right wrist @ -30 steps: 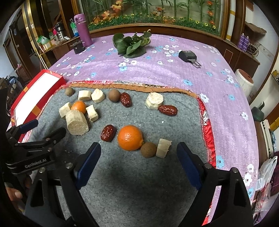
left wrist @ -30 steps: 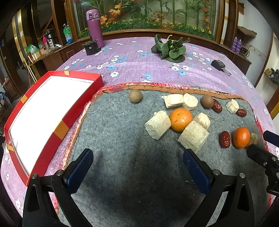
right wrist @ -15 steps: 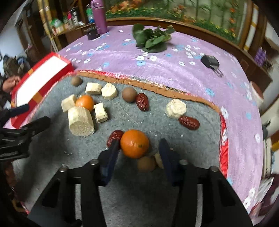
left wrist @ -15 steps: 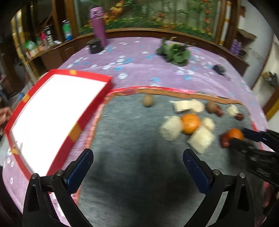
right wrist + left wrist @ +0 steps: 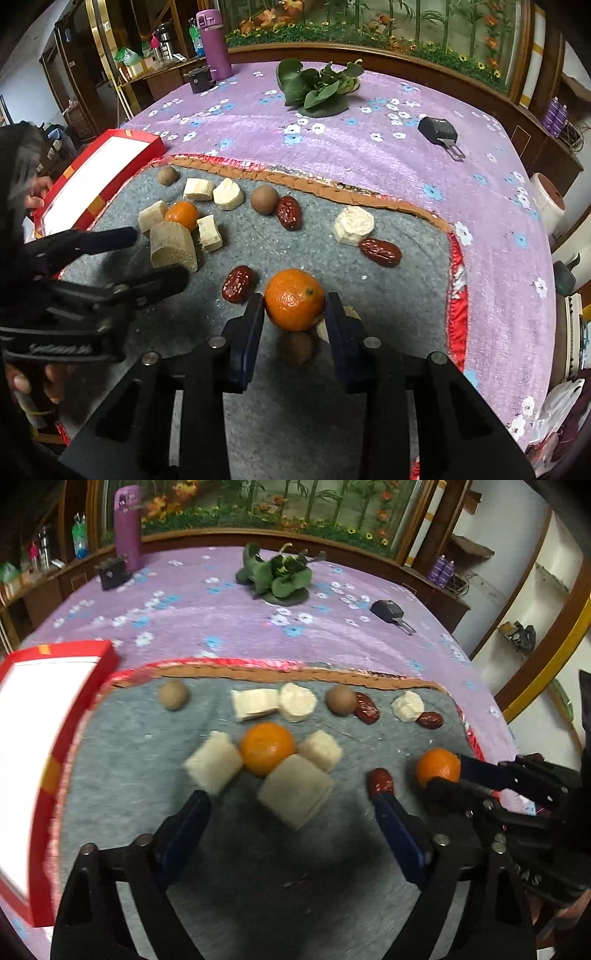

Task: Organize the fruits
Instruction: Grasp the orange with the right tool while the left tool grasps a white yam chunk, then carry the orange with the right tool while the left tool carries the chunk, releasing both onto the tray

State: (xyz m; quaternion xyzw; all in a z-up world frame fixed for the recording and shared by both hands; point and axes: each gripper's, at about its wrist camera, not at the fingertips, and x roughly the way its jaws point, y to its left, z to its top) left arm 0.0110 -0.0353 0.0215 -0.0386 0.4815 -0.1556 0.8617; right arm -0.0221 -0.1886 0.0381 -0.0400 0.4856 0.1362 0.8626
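A: State of the right claw (image 5: 295,314)?

B: Its jaws have just been closing; the blue pads now clamp a round, dimpled orange (image 5: 294,298) from both sides above the grey felt mat (image 5: 399,288).

A: And the left claw (image 5: 291,808)?

B: Released. Its jaws have just been narrowing, with only a pale, fibrous cut block (image 5: 295,794) between the tips, untouched.

A: Surroundings?

B: Wrinkled red dates (image 5: 239,283), smooth brown spheres and a second orange (image 5: 267,747) lie on the mat. A flat red box (image 5: 99,177) sits at the mat's left edge on the desk (image 5: 369,162) with its purple floral cloth.
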